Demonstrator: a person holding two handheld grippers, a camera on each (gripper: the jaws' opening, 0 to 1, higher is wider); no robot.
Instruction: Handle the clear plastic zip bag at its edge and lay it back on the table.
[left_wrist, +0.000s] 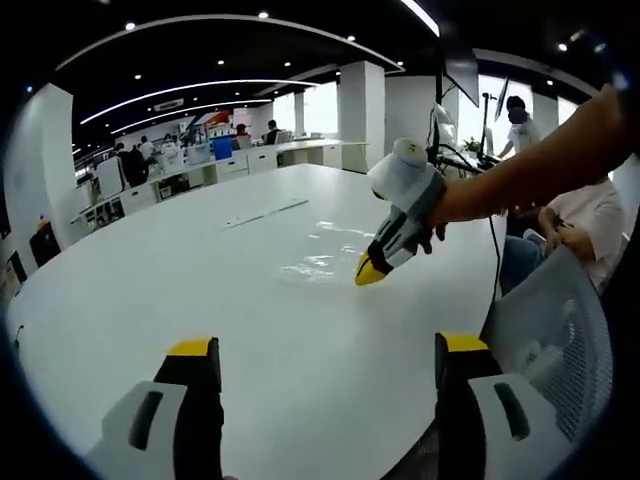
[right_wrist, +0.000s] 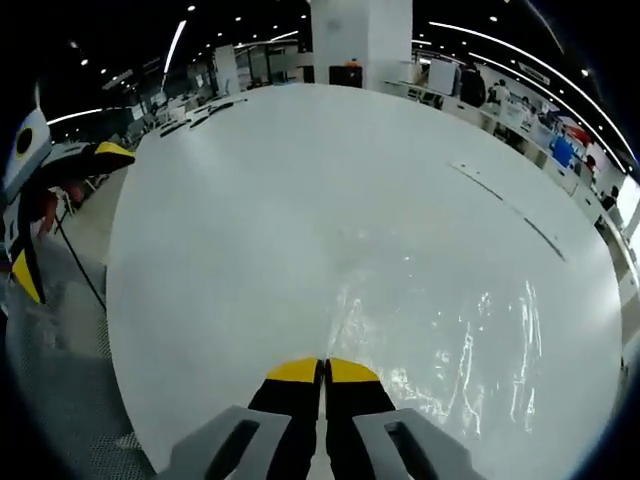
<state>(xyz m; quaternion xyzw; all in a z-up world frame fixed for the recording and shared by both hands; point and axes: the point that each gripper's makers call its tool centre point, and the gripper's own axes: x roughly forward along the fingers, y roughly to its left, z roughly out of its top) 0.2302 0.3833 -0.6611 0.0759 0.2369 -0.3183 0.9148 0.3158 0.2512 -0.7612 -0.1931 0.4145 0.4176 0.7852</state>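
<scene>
The clear plastic zip bag (left_wrist: 318, 258) lies flat and glinting on the round white table (left_wrist: 180, 270), right of its middle. My right gripper (left_wrist: 368, 272), held by an arm reaching in from the right, has its yellow tips down at the bag's right edge. In the right gripper view its jaws (right_wrist: 322, 372) are pressed together, and the bag (right_wrist: 450, 345) spreads ahead and to the right from the tips. The film is too thin to see between them. My left gripper (left_wrist: 328, 350) hovers open over the table's near side, holding nothing. It appears again, open, off the table's edge (right_wrist: 65, 210).
A grey mesh chair (left_wrist: 560, 335) stands at the table's right edge, with a seated person (left_wrist: 585, 215) just behind it. Two thin dark strips (right_wrist: 505, 205) lie on the far tabletop. Desks, pillars and people fill the office beyond.
</scene>
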